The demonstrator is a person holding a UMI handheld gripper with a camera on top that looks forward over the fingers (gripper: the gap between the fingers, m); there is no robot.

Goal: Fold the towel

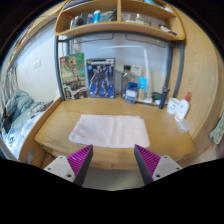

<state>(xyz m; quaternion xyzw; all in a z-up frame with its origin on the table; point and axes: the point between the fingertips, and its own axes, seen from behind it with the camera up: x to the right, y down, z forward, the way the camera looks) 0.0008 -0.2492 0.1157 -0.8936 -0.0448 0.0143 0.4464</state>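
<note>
A white towel lies spread flat on the wooden desk, roughly at its middle. My gripper hovers above the desk's near edge, short of the towel. Its two fingers with magenta pads stand wide apart with nothing between them. The towel lies just beyond the fingertips.
Two model-kit boxes stand upright at the back of the desk. Small bottles and a cup sit behind the towel; white bottles stand at the right. A shelf with items hangs above. A bed is at the left.
</note>
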